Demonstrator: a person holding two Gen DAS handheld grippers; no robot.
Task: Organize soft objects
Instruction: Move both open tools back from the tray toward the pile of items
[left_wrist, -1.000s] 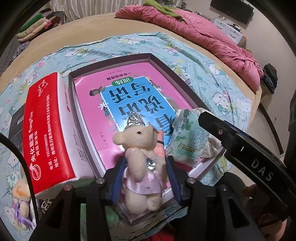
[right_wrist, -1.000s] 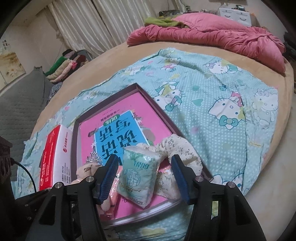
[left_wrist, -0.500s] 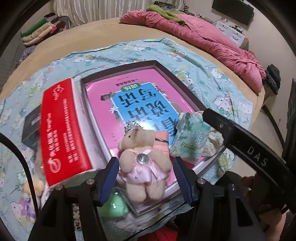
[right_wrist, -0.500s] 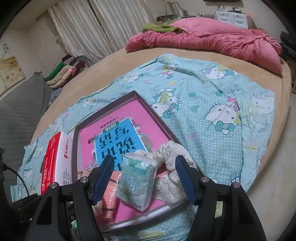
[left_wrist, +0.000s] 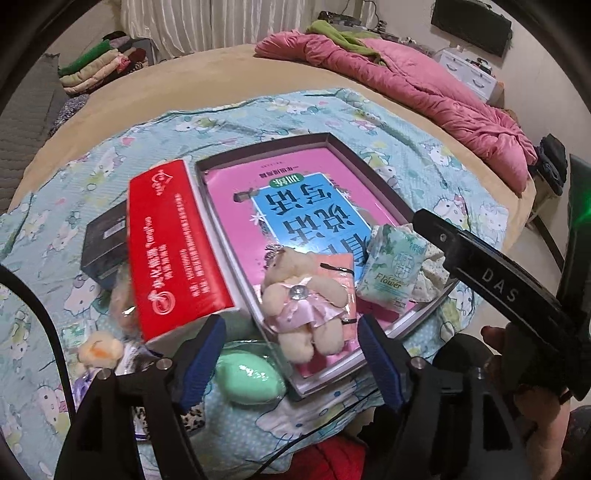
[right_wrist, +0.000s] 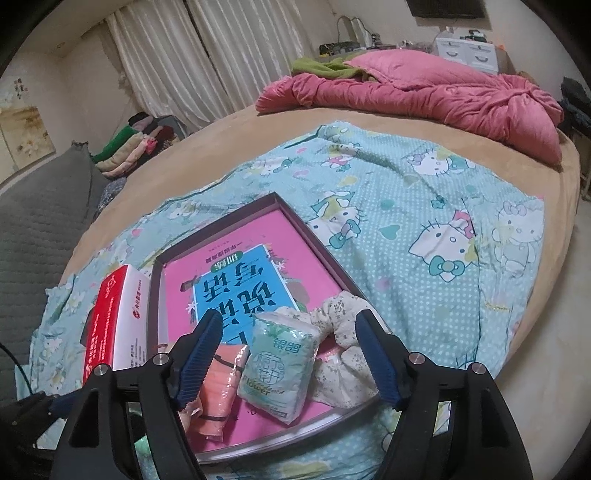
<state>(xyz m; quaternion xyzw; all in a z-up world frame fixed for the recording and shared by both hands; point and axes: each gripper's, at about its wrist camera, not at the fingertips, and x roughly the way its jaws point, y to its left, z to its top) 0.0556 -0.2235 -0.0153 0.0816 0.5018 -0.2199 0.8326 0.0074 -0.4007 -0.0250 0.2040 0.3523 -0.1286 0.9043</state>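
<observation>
Bear (left_wrist: 301, 302) lies in the tray (left_wrist: 373, 173) just ahead of our left claw (left_wrist: 288, 354), whose jaws have just been opening and now stand spread clear of it, with the red box (left_wrist: 170, 247) off to their left and a green egg (left_wrist: 249, 378) just inside the left finger. Further right, our right claw (right_wrist: 286, 354) has also just been opening; its jaws stand wide, the tissue pack (right_wrist: 279, 369) loose between them, touched by neither pad, and the floral cloth (right_wrist: 341, 350) lies by the right finger.
</observation>
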